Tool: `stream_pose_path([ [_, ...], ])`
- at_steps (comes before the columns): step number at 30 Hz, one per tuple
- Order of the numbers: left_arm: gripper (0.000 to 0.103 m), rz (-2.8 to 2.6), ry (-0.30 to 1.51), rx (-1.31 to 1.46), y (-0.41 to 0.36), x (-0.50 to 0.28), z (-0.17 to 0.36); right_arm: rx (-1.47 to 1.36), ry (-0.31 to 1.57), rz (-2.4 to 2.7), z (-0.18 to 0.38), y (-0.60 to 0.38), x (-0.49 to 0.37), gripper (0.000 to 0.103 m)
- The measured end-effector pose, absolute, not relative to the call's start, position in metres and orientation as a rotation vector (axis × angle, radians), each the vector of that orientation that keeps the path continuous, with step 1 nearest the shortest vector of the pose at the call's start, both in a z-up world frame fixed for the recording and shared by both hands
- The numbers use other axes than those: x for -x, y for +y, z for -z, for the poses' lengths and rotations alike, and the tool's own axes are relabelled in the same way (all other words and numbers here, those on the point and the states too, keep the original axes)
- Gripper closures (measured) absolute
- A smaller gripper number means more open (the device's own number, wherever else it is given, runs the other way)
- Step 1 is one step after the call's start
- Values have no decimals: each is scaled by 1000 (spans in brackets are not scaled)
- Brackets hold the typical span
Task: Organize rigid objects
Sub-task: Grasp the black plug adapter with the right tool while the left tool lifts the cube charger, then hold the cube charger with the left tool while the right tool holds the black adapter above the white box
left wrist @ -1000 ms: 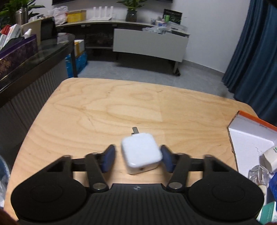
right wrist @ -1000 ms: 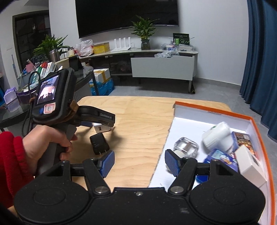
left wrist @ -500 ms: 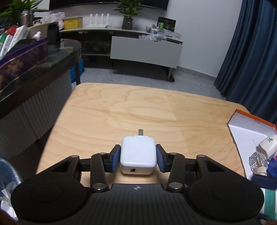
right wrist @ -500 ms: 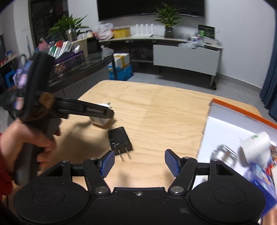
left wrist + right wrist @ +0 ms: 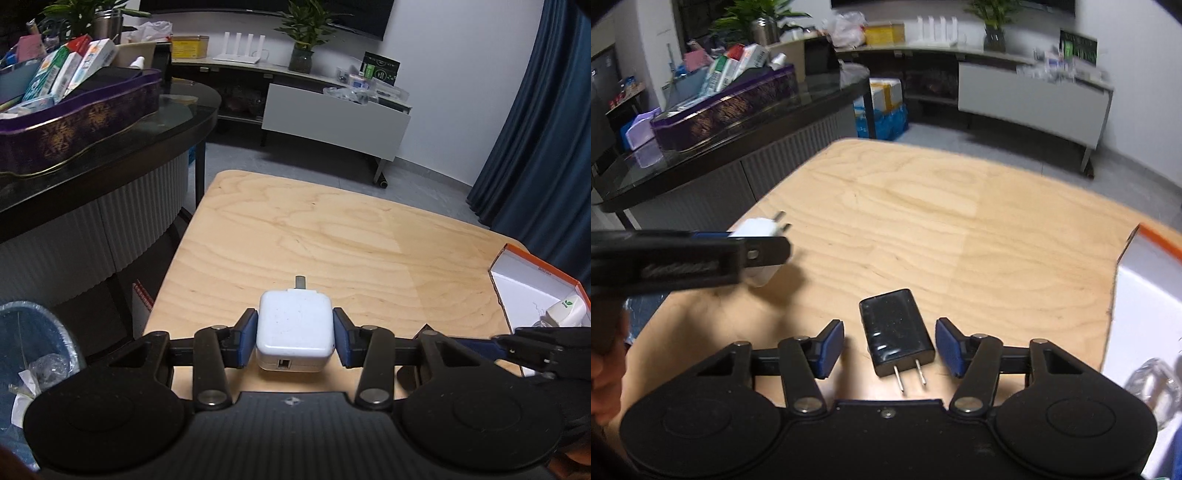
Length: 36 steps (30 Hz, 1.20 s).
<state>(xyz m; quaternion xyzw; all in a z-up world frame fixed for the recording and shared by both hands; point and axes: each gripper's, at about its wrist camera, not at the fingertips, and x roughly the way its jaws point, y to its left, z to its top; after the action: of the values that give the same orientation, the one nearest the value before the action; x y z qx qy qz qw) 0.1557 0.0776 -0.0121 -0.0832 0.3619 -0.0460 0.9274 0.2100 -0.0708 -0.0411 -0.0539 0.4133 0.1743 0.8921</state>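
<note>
Light plywood table [image 5: 351, 236], grain bare across middle. Behind: dark glass-topped counter [image 5: 110, 173] carrying purple tin of boxes, low white cabinet [image 5: 332, 122], blue curtain [image 5: 546, 129], potted plants.

Left gripper [image 5: 294, 338] clenched on white charger [image 5: 293, 332], pads pressing both sides, lifted off table. Right gripper [image 5: 890, 349] jaws just closing, pads straddling black charger [image 5: 897, 330] lying flat, prongs toward camera, gaps either side.

Orange-rimmed box [image 5: 532, 288] cut off at right; contents half hidden, blurred. Hand [image 5: 605, 373] cropped at left edge.
</note>
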Motion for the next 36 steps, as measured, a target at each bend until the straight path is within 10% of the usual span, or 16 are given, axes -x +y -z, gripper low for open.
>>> stream_pose_path([
  [3, 60, 108, 739, 189, 81, -151, 11, 108, 858, -358, 39, -70, -213, 59],
  [36, 59, 527, 559, 68, -144, -141, -84, -144, 498, 177, -102, -323, -81, 59],
])
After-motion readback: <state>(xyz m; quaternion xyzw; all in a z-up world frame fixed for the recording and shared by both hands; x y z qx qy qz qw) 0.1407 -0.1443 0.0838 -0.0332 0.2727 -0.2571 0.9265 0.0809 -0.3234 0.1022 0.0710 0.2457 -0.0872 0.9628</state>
